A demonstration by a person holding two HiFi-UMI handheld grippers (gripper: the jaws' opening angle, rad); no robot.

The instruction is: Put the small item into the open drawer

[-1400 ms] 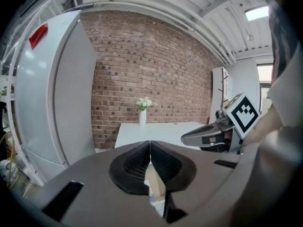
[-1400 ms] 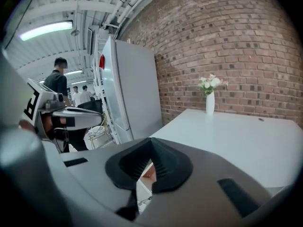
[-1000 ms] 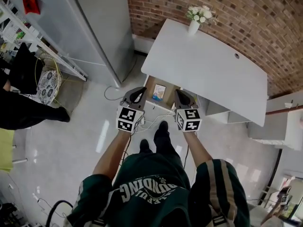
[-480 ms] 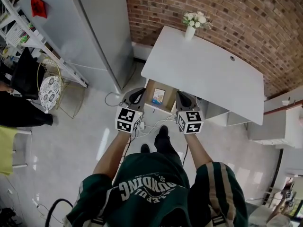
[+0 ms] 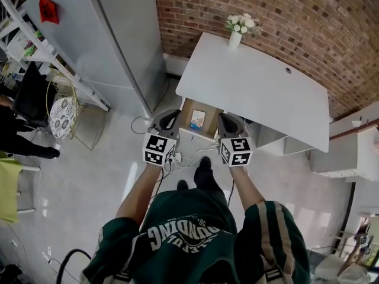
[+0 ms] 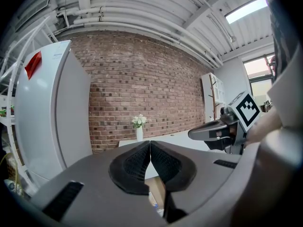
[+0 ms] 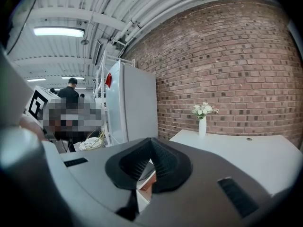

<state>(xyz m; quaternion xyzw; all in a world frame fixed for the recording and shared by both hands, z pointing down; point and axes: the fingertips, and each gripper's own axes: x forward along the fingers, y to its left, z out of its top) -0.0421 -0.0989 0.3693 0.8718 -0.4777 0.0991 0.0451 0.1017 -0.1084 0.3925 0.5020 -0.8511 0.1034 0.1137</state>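
Observation:
The open drawer (image 5: 187, 107) sticks out from under the front left of the white table (image 5: 260, 87). Inside it lies a small blue and white item (image 5: 198, 119). My left gripper (image 5: 171, 117) hovers over the drawer's left side, my right gripper (image 5: 228, 120) over its right side. Both are shut with nothing between their jaws. In the left gripper view the left gripper (image 6: 150, 144) has its pads pressed together, and the right gripper (image 6: 191, 135) shows at the right. The right gripper (image 7: 151, 141) is likewise shut in its own view, with the drawer's wood (image 7: 147, 187) below it.
A grey fridge (image 5: 112, 34) stands left of the table. A white vase of flowers (image 5: 236, 31) sits on the table's far corner. Cables (image 5: 190, 155) lie on the floor before the drawer. A round patterned stool (image 5: 60, 113) and a person (image 5: 18, 136) are at the left.
Both grippers have risen slightly in front of the drawer and stayed shut. The person at the left has moved further toward the left edge.

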